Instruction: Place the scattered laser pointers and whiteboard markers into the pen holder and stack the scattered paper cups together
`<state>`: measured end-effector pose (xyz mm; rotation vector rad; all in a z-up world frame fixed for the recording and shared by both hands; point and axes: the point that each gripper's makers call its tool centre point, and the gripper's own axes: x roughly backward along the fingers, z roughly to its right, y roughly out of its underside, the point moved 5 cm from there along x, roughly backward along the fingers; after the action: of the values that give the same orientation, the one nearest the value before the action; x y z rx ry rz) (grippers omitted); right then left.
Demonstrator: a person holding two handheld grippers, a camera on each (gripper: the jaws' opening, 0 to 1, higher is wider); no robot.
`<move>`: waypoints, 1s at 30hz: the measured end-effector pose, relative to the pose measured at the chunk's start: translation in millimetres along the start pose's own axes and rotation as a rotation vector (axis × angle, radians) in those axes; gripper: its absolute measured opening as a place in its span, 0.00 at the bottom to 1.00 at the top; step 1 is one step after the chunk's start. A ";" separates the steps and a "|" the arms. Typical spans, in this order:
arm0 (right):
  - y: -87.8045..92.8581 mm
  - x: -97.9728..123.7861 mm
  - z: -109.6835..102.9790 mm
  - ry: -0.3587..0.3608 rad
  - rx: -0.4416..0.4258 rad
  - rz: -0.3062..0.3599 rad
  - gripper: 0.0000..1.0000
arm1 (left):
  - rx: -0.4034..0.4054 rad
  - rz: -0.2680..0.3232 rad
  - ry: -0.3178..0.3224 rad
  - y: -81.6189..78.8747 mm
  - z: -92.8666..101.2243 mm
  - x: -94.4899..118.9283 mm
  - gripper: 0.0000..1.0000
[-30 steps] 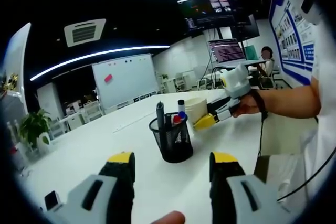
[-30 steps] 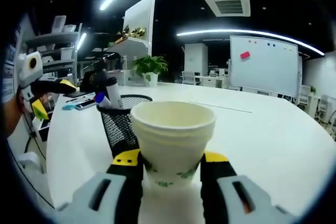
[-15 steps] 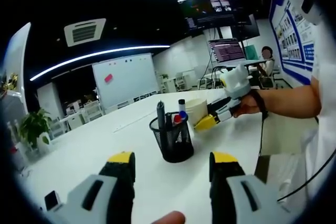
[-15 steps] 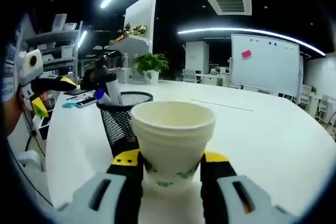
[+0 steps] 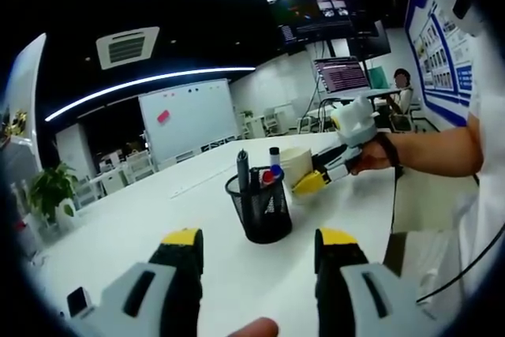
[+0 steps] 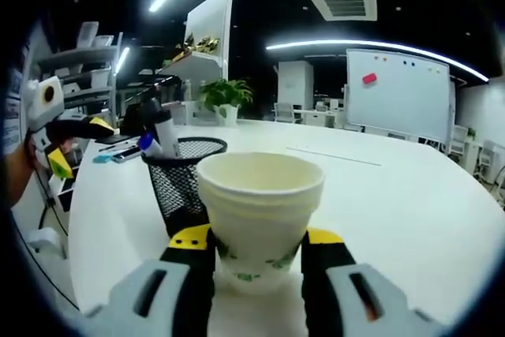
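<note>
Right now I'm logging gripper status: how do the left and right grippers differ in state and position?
The right gripper is shut on the paper cup, while the left gripper is open with nothing between its jaws. The right gripper sits beside the pen holder; the left gripper is held back from it, above the white table. Both have grey bodies with yellow-tipped black jaws.

Matt paper, black wire mesh, smooth white top

The paper cups (image 6: 260, 219) look matt and cream at centre frame; the pen holder (image 6: 182, 183) left of them is black metal mesh; the table (image 6: 410, 219) is smooth, faintly glossy.
</note>
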<state>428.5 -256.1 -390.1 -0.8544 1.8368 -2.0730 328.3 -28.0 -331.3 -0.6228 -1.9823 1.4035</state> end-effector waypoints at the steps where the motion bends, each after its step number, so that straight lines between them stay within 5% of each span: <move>1: -0.2 -0.3 -0.3 -0.001 0.002 0.000 0.44 | 0.000 0.001 0.000 -0.1 0.2 -0.1 0.57; 30: 5.5 1.4 -4.5 -0.008 0.014 -0.032 0.44 | -0.002 0.000 0.003 0.8 -2.0 0.4 0.57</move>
<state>423.7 -254.2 -395.2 -0.8931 1.8134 -2.0965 329.5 -26.1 -331.5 -0.6259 -1.9813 1.3997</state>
